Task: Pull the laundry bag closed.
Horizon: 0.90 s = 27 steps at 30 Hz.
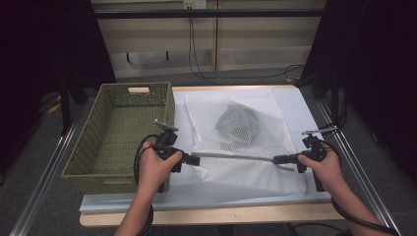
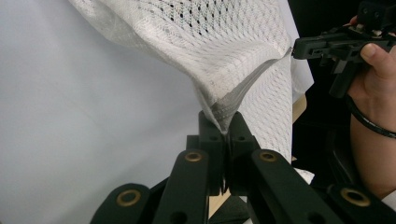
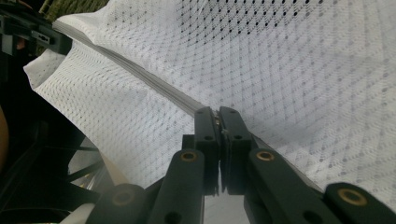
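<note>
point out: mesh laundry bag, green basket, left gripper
mesh laundry bag (image 1: 246,169), high view, white mesh below the zipper edge
green basket (image 1: 88,147), high view, left woven wall
left gripper (image 2: 224,133), left gripper view, fingertips pinching the zipper edge

My black hand-held grippers (image 1: 194,160) (image 1: 281,159) contrast with the white diamond-mesh bag (image 1: 246,147), its grey-edged band, the olive woven basket (image 1: 118,132) and white surface (image 1: 295,108).

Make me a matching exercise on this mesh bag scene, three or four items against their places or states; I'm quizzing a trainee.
1. left gripper
2. right gripper
3. green basket
4. dark bundle

A. inside the white mesh bag
B. at the table's left, nothing visible inside
C. shut on the bag's edge nearer the basket
D. shut on the bag's edge farther from the basket

Pairs: 1-C, 2-D, 3-B, 4-A
</note>
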{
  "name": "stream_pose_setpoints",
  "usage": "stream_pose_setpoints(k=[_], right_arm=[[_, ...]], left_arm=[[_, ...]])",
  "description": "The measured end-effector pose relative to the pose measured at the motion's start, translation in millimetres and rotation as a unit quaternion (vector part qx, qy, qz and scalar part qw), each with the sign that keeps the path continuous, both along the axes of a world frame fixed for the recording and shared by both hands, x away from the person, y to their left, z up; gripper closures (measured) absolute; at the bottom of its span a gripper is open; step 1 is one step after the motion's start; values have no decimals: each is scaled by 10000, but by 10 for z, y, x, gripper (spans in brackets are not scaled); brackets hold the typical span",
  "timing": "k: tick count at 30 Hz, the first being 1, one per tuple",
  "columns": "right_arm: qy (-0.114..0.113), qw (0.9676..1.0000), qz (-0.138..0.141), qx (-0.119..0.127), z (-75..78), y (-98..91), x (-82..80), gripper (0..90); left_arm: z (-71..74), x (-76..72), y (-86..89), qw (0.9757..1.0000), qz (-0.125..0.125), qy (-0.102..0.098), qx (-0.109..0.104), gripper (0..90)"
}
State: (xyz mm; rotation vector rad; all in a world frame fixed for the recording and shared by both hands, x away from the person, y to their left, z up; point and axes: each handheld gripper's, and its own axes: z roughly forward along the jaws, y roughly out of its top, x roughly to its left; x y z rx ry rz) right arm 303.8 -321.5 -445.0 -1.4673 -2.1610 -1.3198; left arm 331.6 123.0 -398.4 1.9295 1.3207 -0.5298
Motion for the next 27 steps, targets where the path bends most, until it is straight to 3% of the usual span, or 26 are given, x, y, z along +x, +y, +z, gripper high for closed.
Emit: stream_pose_setpoints(k=[27], right_arm=[[10, 9999, -107, -27, -22, -135, -25, 878]], left_arm=[[15, -6, 12, 10000, 50, -15, 45, 881]])
